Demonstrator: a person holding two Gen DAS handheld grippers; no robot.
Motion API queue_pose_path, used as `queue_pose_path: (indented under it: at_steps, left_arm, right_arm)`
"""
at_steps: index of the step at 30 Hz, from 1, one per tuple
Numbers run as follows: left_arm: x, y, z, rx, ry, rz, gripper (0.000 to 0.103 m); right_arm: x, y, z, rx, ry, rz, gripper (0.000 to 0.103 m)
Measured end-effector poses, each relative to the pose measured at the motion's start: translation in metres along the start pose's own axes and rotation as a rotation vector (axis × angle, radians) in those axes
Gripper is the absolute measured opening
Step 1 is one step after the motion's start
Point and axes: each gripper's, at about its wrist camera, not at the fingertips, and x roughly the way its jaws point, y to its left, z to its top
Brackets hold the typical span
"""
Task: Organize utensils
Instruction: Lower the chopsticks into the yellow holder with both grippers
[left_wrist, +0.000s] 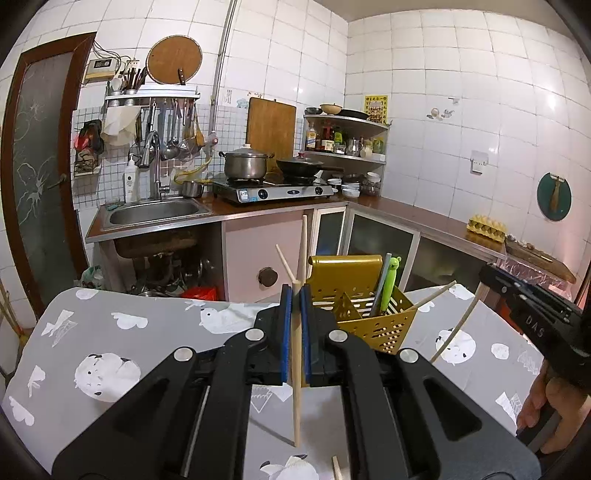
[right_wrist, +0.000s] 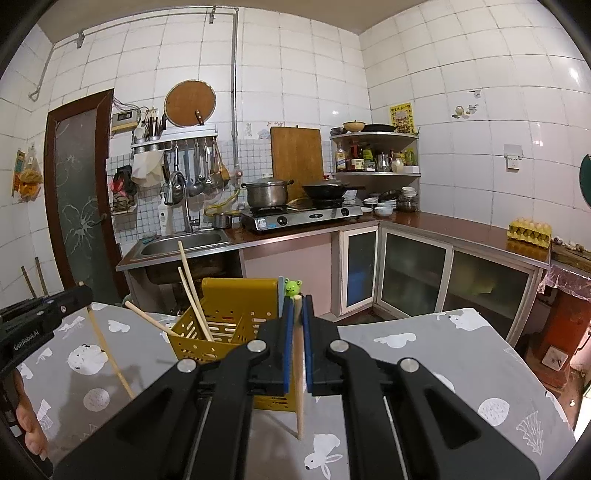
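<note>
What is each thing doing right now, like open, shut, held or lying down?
Left gripper: shut on a wooden chopstick, held upright.
Right gripper: shut on another wooden chopstick, upright.
Yellow slotted plastic utensil holder: standing on the table, holding chopsticks and a green frog-topped utensil.
Steel pot: lid on.
Black wok: lid on.

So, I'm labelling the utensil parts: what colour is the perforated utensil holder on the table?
Mustard-yellow perforated utensil holder, clearest in the left wrist view.

door (left_wrist: 37, 177) cut off, shelf bottles' (left_wrist: 328, 138) labels unreadable
</note>
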Motion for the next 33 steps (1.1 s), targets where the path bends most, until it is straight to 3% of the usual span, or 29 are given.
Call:
queue_pose_path:
  at_steps: [17, 24, 33]
  left_arm:
    - [-0.013, -0.013, 0.029, 0.003, -0.054, -0.041, 0.003]
    - [-0.02, -0.017, 0.061, -0.015, -0.09, -0.079, 0.003]
    - [-0.018, -0.024, 0.113, -0.005, -0.187, -0.068, 0.003]
  right_arm:
    - [-0.012, 0.001, 0.026, 0.011, -0.024, 0.037, 0.005]
    - [-0.019, 0.005, 0.055, 0.018, -0.062, 0.061, 0.005]
    - [-0.006, 0.012, 0.116, 0.046, -0.136, 0.089, 0.005]
